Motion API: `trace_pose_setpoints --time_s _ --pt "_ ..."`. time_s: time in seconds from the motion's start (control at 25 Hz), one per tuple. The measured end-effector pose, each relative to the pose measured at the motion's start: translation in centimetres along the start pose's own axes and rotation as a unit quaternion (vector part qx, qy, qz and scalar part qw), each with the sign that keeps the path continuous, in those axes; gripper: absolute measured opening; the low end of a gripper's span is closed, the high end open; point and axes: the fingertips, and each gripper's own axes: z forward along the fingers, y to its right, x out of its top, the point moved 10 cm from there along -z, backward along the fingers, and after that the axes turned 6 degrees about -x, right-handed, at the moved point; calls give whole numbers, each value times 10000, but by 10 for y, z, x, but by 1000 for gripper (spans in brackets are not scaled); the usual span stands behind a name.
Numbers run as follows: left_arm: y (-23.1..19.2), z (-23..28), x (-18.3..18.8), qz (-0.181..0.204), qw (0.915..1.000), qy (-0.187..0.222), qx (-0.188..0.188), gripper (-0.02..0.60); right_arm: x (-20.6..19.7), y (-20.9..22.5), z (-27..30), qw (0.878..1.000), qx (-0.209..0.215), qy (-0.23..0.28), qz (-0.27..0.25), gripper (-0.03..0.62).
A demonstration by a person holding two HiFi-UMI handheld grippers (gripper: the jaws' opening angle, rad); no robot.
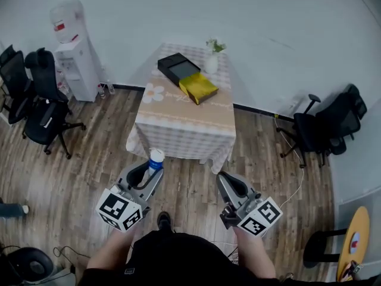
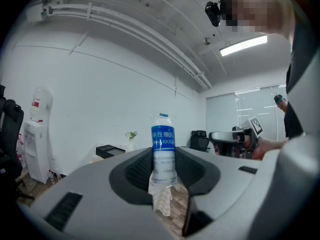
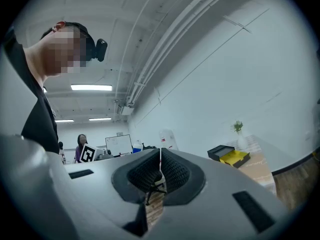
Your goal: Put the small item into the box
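My left gripper (image 1: 150, 173) is shut on a small clear bottle (image 1: 155, 161) with a blue label and white cap; in the left gripper view the bottle (image 2: 163, 154) stands upright between the jaws. My right gripper (image 1: 229, 186) is shut with nothing in it, its jaws meeting in the right gripper view (image 3: 160, 171). Ahead on the cloth-covered table (image 1: 184, 124) lie a black box (image 1: 178, 68) with its inside showing and a yellow box (image 1: 199, 87) beside it. Both grippers hang over the wooden floor, short of the table's near edge.
A white vase with a plant (image 1: 212, 58) stands at the table's back. A water dispenser (image 1: 74, 49) and black office chairs (image 1: 41, 100) are at the left; another chair (image 1: 324, 127) is at the right. A round yellow table (image 1: 352, 243) sits at the lower right.
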Motion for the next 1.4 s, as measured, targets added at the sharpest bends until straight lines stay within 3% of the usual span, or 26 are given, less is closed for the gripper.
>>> trace_pose_setpoints --time_s 0.32,0.88,1.16,1.4 --pt "-61 7 15 57 9999 145 -73 137 11 6 56 9998 -102 94 -114 38" --pt "-107 17 26 37 9996 278 -62 137 22 21 100 9995 -221 78 -199 38" --pt "-132 35 20 -10 9997 138 195 137 17 56 129 10000 -40 -12 -56 38" --pt "-161 84 18 -91 9994 -24 340 137 20 113 165 9999 104 -51 112 38"
